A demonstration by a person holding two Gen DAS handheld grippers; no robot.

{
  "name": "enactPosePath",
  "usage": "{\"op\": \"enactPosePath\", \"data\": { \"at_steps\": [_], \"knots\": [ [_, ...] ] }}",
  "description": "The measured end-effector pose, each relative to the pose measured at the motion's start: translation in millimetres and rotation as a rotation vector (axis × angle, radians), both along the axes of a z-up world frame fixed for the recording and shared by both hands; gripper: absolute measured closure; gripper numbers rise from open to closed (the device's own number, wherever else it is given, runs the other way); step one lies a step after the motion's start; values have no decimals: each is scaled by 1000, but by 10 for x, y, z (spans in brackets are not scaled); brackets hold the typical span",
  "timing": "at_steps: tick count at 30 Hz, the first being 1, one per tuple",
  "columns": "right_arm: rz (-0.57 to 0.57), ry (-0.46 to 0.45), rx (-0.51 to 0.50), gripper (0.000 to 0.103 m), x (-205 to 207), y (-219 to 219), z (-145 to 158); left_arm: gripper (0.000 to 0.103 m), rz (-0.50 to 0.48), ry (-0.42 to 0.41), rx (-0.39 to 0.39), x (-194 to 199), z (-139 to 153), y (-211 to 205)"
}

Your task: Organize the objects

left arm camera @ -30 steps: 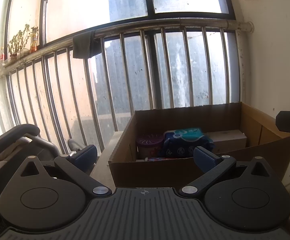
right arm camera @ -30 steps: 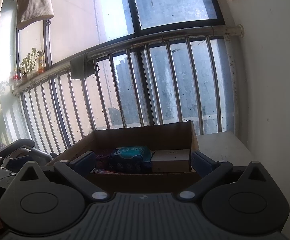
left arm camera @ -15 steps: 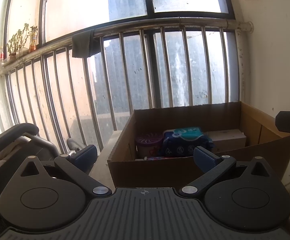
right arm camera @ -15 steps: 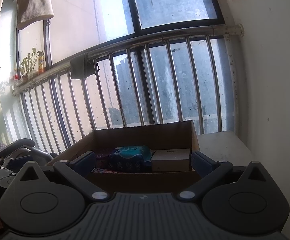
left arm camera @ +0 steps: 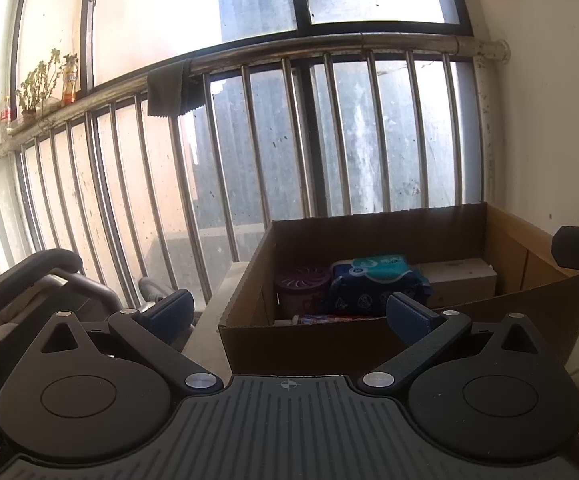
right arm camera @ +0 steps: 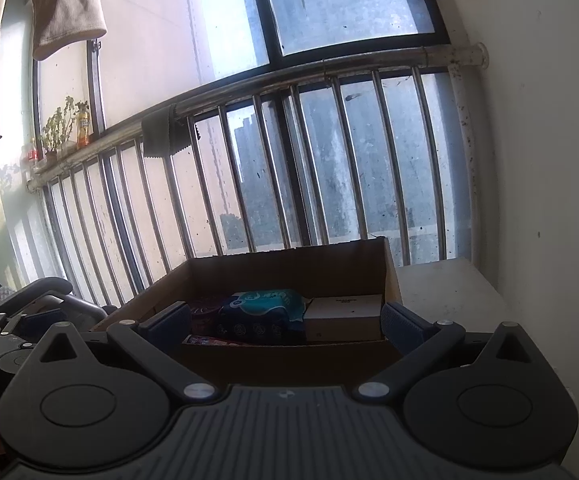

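Both grippers, left and right, hang spread wide and empty before the cardboard box, presumably poised between placements. Inside (already packed) sit a purple tub, blue packet and white carton. Against the earlier frames, nothing visibly differs.

Both wrist views low, level, near, sharing the cardboard box.

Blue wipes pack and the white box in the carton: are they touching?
Touching. In the right wrist view the blue wipes pack presses against the white box with no gap between them inside the cardboard carton.
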State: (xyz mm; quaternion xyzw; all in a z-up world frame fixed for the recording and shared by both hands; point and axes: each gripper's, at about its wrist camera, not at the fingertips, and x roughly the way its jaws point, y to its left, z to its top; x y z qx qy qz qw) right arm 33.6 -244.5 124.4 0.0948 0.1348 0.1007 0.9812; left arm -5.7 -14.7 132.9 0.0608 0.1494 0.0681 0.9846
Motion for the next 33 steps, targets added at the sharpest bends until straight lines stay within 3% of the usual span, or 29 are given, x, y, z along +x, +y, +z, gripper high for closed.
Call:
{"op": "enactPosePath", "data": {
  "at_steps": [33],
  "knots": [
    [2,-7,-17,0,22,78,46,0,-4,2,-6,-2,-19,74]
  ]
}}
